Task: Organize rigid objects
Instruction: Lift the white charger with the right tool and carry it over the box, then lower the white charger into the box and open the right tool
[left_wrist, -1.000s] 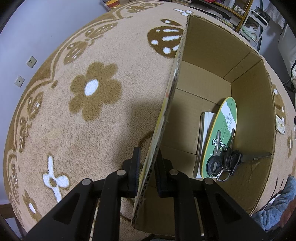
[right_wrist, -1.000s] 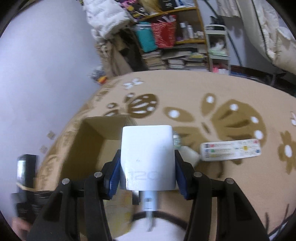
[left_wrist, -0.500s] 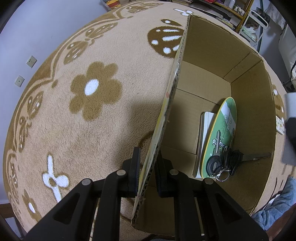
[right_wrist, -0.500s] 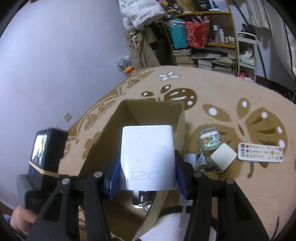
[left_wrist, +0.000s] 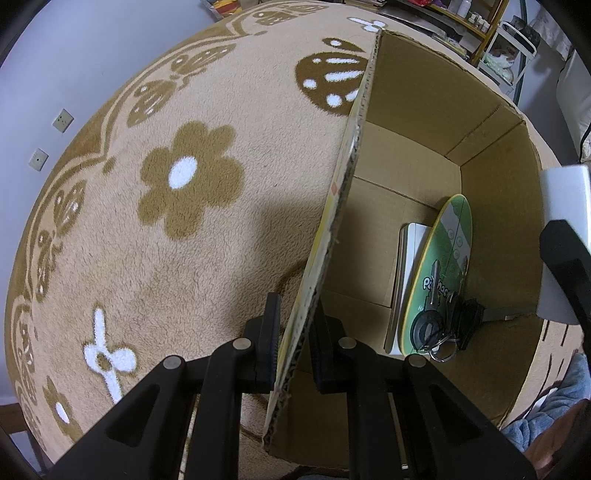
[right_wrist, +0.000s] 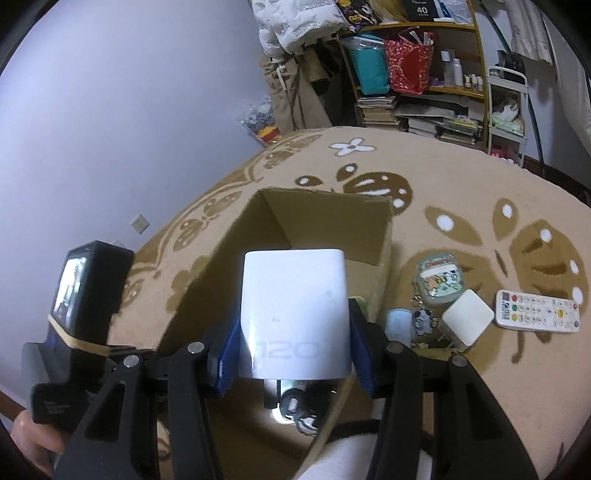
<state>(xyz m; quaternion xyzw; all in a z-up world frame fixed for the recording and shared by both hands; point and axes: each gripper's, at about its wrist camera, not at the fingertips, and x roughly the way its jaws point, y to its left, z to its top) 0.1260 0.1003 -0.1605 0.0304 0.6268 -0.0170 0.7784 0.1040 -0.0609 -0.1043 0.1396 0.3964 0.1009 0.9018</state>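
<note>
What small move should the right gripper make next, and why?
Probably lower the white charger into the cardboard box and let go. The right gripper grips it above the opening, the left gripper pinches the box wall, and keys already lie inside.

The left gripper (left_wrist: 294, 339) is seen at the bottom centre of the frame, its black fingers (left_wrist: 269, 334) clamped on the near wall of an open cardboard box (left_wrist: 424, 122). The box fills the right half of the frame and stands on a beige carpet (left_wrist: 184, 192) patterned with brown flowers. On the box floor, toward the lower right, a white flat item (left_wrist: 404, 273), a green oval card (left_wrist: 448, 254) and a bunch of keys (left_wrist: 441, 326) are found. At the right edge, a white block (left_wrist: 563, 206) is partly visible above the box rim.
</note>
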